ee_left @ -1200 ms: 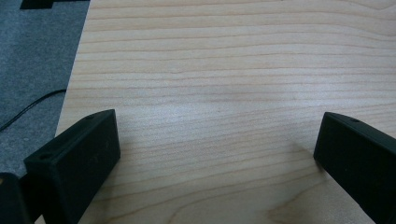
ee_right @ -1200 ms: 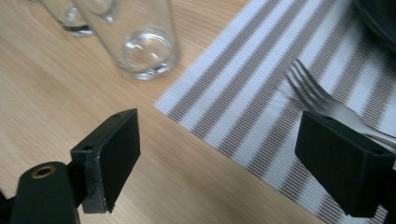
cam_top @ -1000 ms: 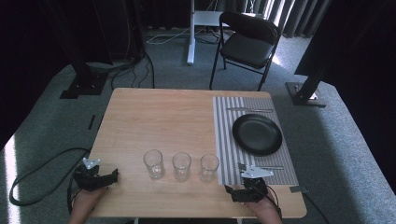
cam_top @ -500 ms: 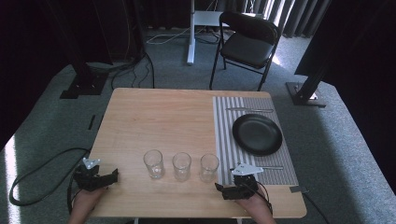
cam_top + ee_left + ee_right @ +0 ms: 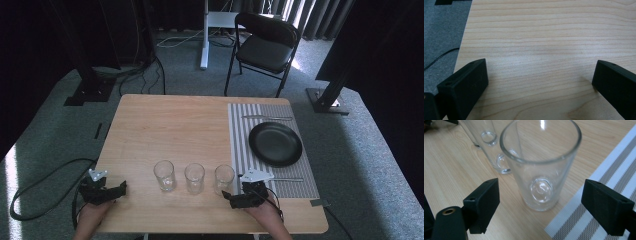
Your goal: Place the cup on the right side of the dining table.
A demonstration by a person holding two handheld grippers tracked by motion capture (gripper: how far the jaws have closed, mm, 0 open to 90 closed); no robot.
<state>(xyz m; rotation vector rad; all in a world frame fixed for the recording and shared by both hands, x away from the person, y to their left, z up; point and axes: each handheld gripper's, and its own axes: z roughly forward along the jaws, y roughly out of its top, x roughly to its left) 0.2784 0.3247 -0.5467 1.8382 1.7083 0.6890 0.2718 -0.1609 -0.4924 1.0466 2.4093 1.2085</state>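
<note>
Now the right hand-held gripper (image 5: 541, 207), jaws wide, frames a clear round glass (image 5: 541, 165) on pale wood-grain table (image 5: 449, 170).

Floor: grey-green carpet (image 5: 60, 125). Wooden table (image 5: 170, 125) at centre. Black folding chair (image 5: 265, 47) stands at 1 o'clock beyond it; white stand post (image 5: 204, 35) at 12. Black stand base (image 5: 90, 90) at 10 o'clock, another (image 5: 325, 97) at 2. Dark curtains (image 5: 320, 15) along the far side. Black cables (image 5: 35, 200) lie at 8 o'clock. Bright daylight patch beside the chair.
</note>
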